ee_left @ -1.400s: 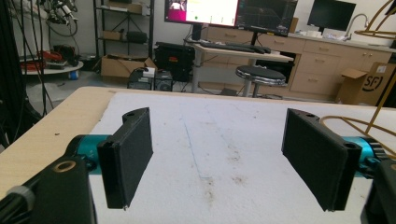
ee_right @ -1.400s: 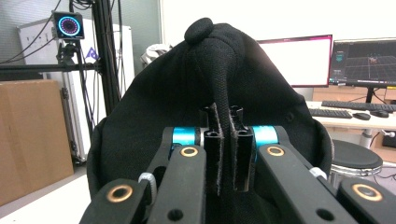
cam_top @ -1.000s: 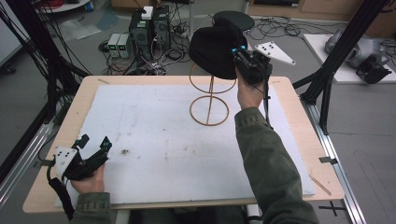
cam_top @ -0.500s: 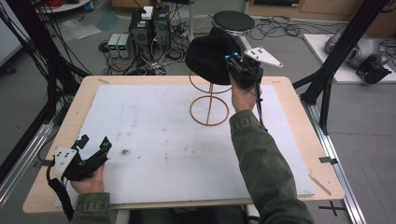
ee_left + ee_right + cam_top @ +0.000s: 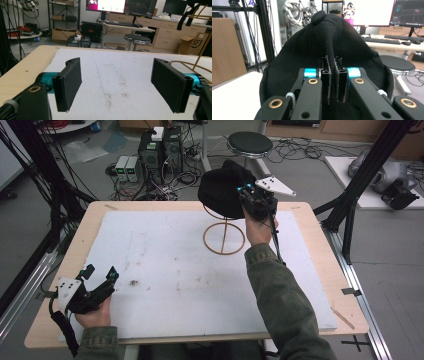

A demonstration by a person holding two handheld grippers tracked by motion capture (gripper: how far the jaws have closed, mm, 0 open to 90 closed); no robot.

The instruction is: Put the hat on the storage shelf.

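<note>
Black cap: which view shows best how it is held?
The right gripper view: the right tool pinches a fold of the black cap. The high view shows it over the wire stand.

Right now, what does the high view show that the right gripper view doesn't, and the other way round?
High view: the wire stand with its ring base on the white mat, under the cap, and the left gripper open near the table's front corner. Right gripper view: a fold of fabric pinched between the shut jaws, and monitors behind. Both: the black cap in the right gripper.
</note>
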